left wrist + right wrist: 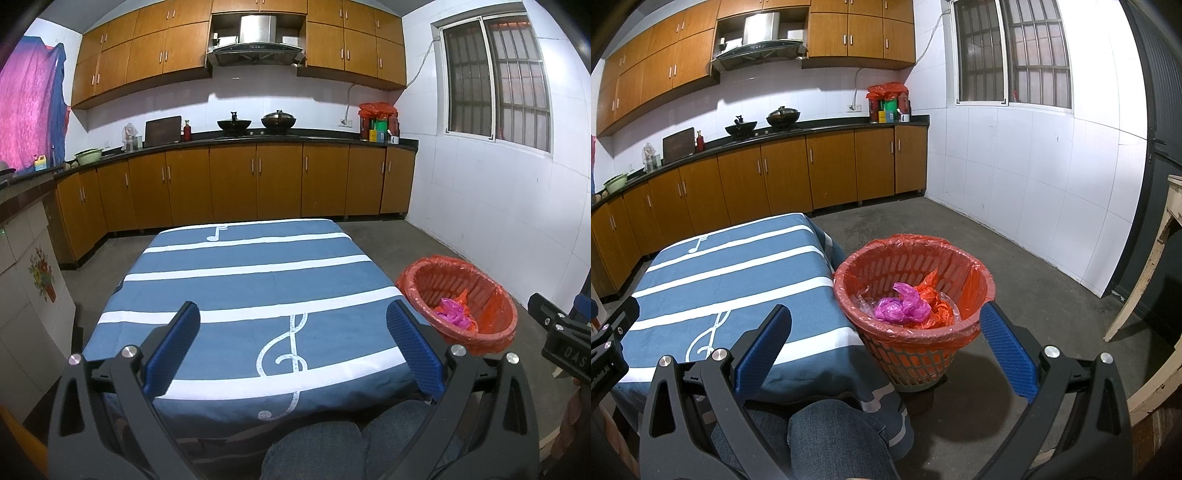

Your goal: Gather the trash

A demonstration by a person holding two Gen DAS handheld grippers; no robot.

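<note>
1. The left gripper (pixel 293 321) hangs over the near end of the table, its jaws spread wide with nothing between them. Each finger is black metal faced with a blue ribbed pad (pixel 173 347).
2. Between and beyond those jaws lies the tablecloth (pixel 240 288), smooth blue fabric with white stripes and a white treble clef printed close to the right finger.
3. Just outside the left gripper's right finger stands the waste basket (pixel 491 332), a round slatted plastic tub lined with a thin red bag whose edge folds over the rim.
4. The right gripper (pixel 886 321) is likewise wide apart and holds nothing; its fingers carry the same blue ribbed pads (pixel 1008 350).
5. The basket's near rim sits between the right gripper's jaws, touching the cloth edge on its left side.
6. Inside the basket, ahead of the right jaws, lie the trash pieces: a crumpled glossy magenta bag (pixel 901 306) against a crinkled orange bag (pixel 938 299).
7. A person's denim-clad knee (pixel 834 435) shows below the jaws.
</note>
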